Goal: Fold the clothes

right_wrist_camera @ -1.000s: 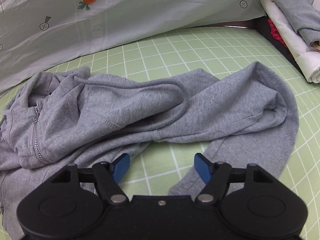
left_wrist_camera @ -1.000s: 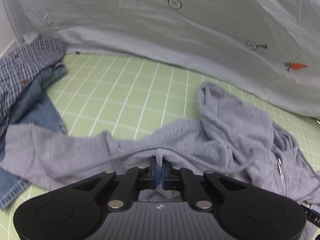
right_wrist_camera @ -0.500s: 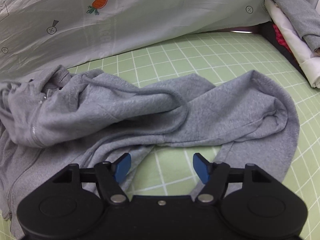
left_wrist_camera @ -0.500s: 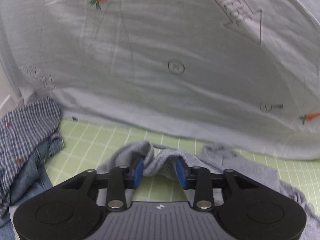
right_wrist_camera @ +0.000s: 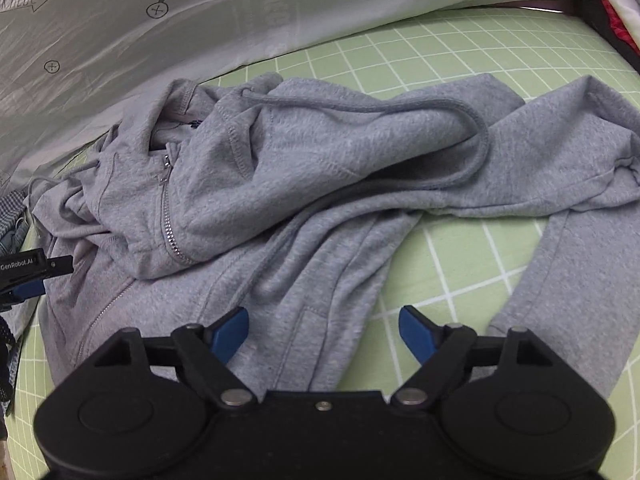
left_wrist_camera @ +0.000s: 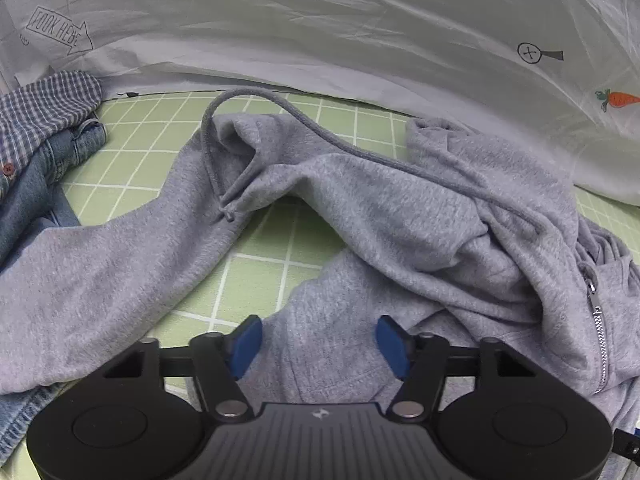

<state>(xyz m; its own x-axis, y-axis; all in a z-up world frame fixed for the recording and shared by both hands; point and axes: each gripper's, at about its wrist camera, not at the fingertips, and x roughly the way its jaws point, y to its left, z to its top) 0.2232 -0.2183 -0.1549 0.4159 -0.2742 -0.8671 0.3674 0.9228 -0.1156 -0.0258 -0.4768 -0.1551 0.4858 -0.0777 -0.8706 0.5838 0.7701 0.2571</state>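
Hoodie (left_wrist_camera: 400, 216), grey and zippered, is lying crumpled on the green grid mat (left_wrist_camera: 264, 276), with one sleeve (left_wrist_camera: 92, 280) trailing toward the left of the left wrist view and its drawstring (left_wrist_camera: 304, 124) looping over the bunched fabric. Left gripper (left_wrist_camera: 319, 340) is hovering low over the near edge of the hoodie, pointing forward along the mat; its blue pads (left_wrist_camera: 246, 340) are standing wide apart with nothing between them, and grey fabric is showing beneath the gap. Right gripper (right_wrist_camera: 324, 332) is likewise sitting low and level over the hoodie's lower hem, jaws spread wide and holding nothing; its pads (right_wrist_camera: 230, 334) are framing cloth on one side and bare mat (right_wrist_camera: 452, 272) on the other. In the right wrist view the hoodie (right_wrist_camera: 320, 168) is showing its zipper (right_wrist_camera: 170, 224) running down the left part, and the tip of the left gripper (right_wrist_camera: 28, 276) is entering at the left edge. Jeans (left_wrist_camera: 36, 184) and a checked shirt (left_wrist_camera: 44, 100) are lying at the mat's left side, touching the sleeve. A printed white sheet (left_wrist_camera: 320, 32) is hanging behind the mat.
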